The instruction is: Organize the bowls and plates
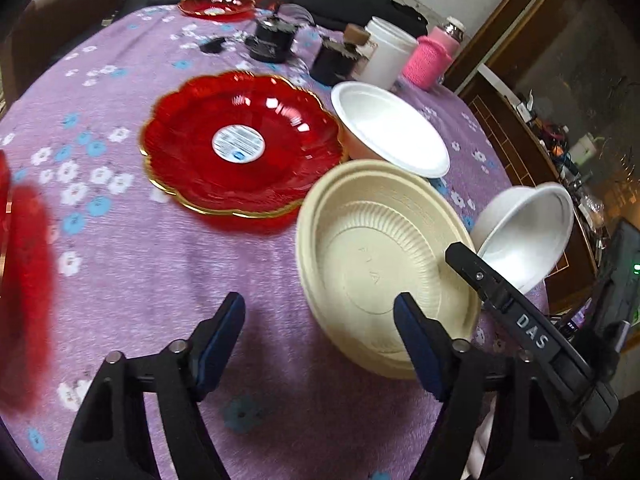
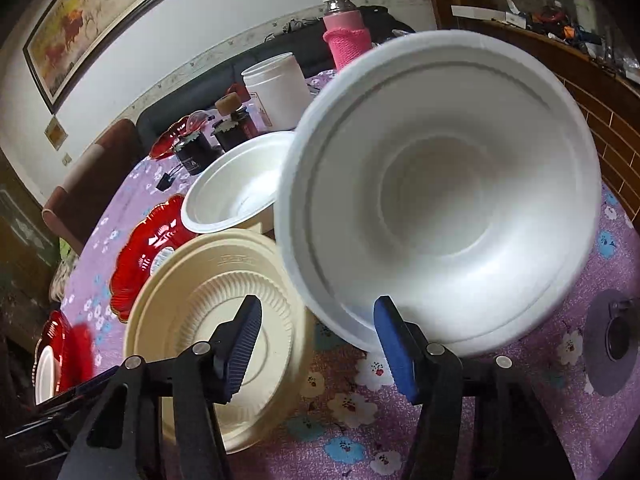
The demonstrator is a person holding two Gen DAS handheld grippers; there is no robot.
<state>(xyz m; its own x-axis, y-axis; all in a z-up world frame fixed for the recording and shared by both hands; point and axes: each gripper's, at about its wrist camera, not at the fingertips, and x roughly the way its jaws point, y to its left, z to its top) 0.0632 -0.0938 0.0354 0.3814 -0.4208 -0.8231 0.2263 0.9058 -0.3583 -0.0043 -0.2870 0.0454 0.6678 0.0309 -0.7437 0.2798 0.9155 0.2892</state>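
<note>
At the near side of the bench, the left hand-held gripper stands open over the purple flowered cloth, with nothing between its fingers. Its right finger covers part of the near rim of the cream plate; whether it touches the plate I cannot tell. This plate looks like a stack of several, but the layers are hard to count.

The right hand-held gripper is also open. The lower rim of the tilted white bowl reaches into the gap between its fingers, and the pads do not press on it from both sides. This bowl is at the bench's right edge, its underside hidden, so what carries it is unclear.

Behind the cream plate, a second white bowl stands upright beside the red plate in the middle of the bench. At the left edge, a red blurred shape is cut off. Along the far edge stand dark jars, a white tub and a pink-sleeved bottle.
</note>
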